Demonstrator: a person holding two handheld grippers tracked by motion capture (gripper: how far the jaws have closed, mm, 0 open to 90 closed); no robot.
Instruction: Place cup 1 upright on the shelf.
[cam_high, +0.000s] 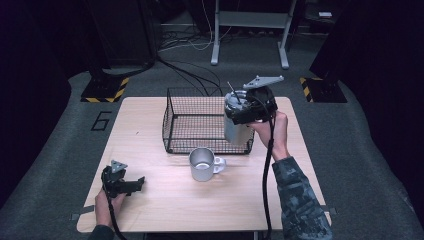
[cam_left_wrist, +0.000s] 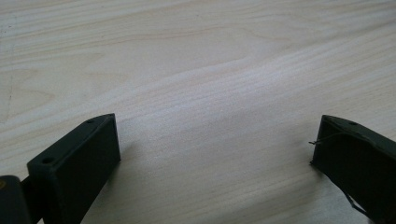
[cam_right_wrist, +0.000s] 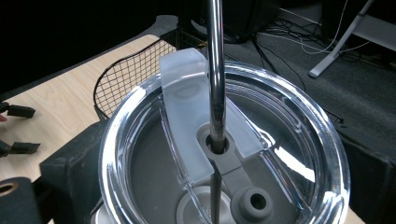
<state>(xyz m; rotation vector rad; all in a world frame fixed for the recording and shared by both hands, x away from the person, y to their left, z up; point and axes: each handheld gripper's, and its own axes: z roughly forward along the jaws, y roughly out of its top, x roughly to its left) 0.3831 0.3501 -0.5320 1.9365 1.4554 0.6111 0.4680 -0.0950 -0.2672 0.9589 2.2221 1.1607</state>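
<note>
We hold tumbler (cam_high: 235, 120) pinched in right gripper (cam_high: 245, 112) above basket (cam_high: 175, 131); lower upright, slowly. Left gripper (cam_high: 131, 185) jaws spread, idle.

1. The tumbler (cam_high: 235, 120) was a tall steel cup with a clear plastic lid (cam_right_wrist: 224, 154).
2. A metal straw (cam_right_wrist: 215, 70) passed through a grey grommet at the lid's centre; a frosted slider lay across the lid.
3. The tumbler stood upright, raised at the near right corner of the wire basket (cam_high: 192, 120).
4. The right gripper (cam_high: 250, 107) clamped its upper part.
</note>
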